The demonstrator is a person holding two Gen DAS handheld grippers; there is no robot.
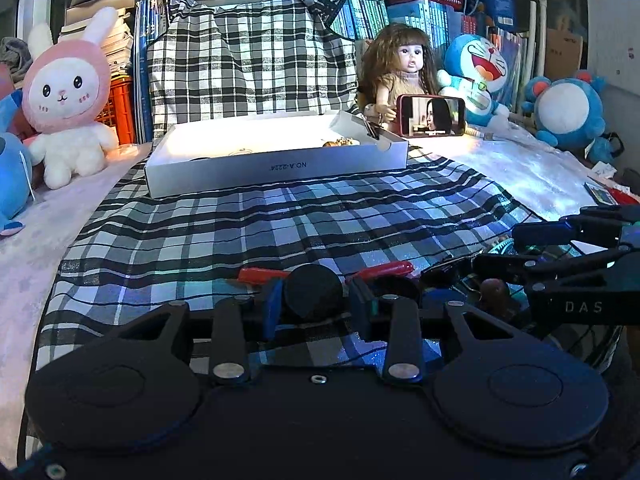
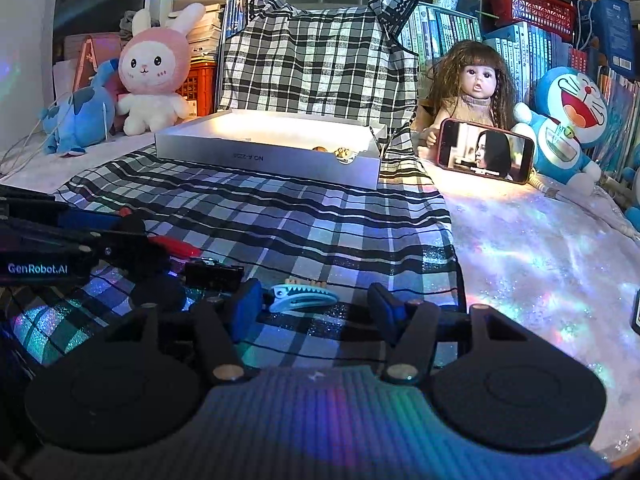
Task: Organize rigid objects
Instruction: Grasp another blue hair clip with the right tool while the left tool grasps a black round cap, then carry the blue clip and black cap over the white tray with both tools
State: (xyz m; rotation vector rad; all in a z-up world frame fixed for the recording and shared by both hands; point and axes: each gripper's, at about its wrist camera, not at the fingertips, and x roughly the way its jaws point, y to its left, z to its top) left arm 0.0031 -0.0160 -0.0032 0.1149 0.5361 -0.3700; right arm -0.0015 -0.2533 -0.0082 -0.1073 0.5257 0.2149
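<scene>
A white shallow box [image 1: 276, 166] lies on the checked cloth [image 1: 248, 232] at the back; it holds a few small items, one golden [image 2: 344, 153]. My left gripper [image 1: 314, 300] has its blue pads on either side of a black round lid [image 1: 314, 290]; whether they press it is unclear. Red-handled tools [image 1: 384, 270] lie just beyond it. My right gripper [image 2: 310, 310] is open, with a light blue toothed hair clip [image 2: 302, 298] lying on the cloth between its fingers. A black binder clip [image 2: 214, 276] lies to its left.
A pink rabbit plush [image 1: 66, 96] and blue plush [image 2: 80, 116] sit at the left. A doll [image 1: 400, 68], a phone playing video [image 1: 432, 116] and a Doraemon plush [image 1: 476, 72] stand at the right. Books and crates line the back. A glittery white cover [image 2: 540, 248] lies right.
</scene>
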